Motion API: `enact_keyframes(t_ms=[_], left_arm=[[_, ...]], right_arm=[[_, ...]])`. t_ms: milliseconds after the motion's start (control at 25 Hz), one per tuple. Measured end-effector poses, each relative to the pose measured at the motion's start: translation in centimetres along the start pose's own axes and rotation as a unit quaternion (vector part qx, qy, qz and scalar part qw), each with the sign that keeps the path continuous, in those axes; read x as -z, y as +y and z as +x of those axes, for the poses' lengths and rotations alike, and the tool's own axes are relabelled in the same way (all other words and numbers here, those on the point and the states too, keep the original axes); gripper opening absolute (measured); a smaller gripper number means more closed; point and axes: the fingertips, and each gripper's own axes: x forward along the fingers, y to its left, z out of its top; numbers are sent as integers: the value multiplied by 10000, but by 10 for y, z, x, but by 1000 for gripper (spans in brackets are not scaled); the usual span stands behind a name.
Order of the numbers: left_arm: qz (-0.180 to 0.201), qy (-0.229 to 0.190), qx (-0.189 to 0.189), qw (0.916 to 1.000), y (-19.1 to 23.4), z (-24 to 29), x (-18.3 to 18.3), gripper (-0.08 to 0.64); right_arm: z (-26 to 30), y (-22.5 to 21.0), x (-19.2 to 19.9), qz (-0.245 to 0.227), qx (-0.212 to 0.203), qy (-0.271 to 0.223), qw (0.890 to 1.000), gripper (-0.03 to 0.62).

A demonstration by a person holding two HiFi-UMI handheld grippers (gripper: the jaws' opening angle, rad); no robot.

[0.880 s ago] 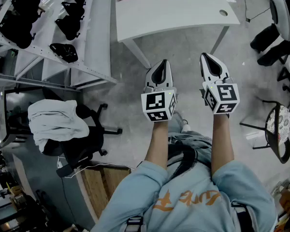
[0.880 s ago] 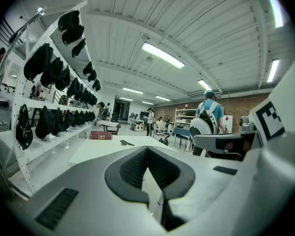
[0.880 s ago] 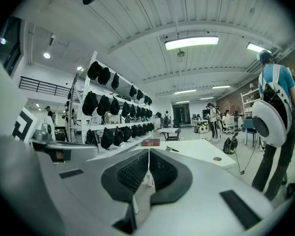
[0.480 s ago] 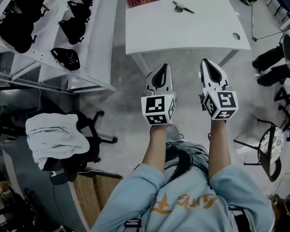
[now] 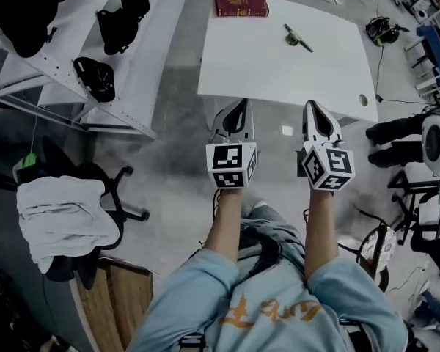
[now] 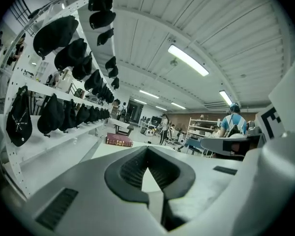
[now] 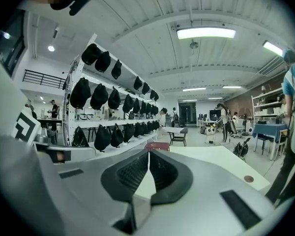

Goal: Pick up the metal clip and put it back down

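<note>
The metal clip (image 5: 297,37) lies on the far right part of a white table (image 5: 257,72) in the head view, with a dark red book (image 5: 240,4) at the far edge. Both grippers are held level side by side, their tips just over the table's near edge, well short of the clip. My left gripper (image 5: 242,102) is shut with nothing in it; its jaws meet at the tip (image 6: 147,149). My right gripper (image 5: 309,104) is shut and empty too (image 7: 149,151). The book (image 6: 119,140) shows ahead in the left gripper view and also, as the book (image 7: 157,145), in the right gripper view. The clip is not visible in either gripper view.
White shelving (image 5: 143,57) with black caps stands left of the table. An office chair (image 5: 62,222) draped with white cloth is at lower left. Black chairs (image 5: 436,134) and headphones (image 5: 383,29) lie on the right. People stand far back in the room (image 6: 164,128).
The table has drawn nearer in the head view, from well ahead of the grippers to right under their tips. Both grippers stay shut and side by side.
</note>
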Motion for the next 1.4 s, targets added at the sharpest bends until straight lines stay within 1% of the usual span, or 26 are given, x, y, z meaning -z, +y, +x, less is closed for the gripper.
enact_keyframes(t_ms=[160, 360, 480, 600, 760, 880, 1160, 1400], left_arm=[[-96, -112, -38, 9999, 16, 6, -15, 21], [-124, -463, 173, 9987, 13, 15, -50, 21], [-173, -651, 288, 9973, 11, 17, -69, 21], [-145, -732, 449, 9962, 6, 19, -81, 21], [-35, -725, 643, 9953, 0, 24, -88, 21], [28, -682, 698, 9952, 0, 30, -89, 21], [189, -498, 707, 9961, -2, 52, -82, 21], [264, -240, 557, 9978, 7, 78, -69, 21]], right_arm=[[13, 11, -13, -165, -81, -14, 9998, 29], [16, -9, -51, -46, 178, -385, 9991, 29], [18, -12, -72, 20, 192, -579, 9981, 29], [23, -9, -84, -2, 155, -667, 9977, 29], [31, -3, -93, 1, 53, -764, 9971, 29], [37, -4, -95, -9, 22, -785, 9969, 29], [47, -36, -88, 263, 160, -828, 9961, 29], [72, -60, -76, 498, 155, -760, 9957, 29]])
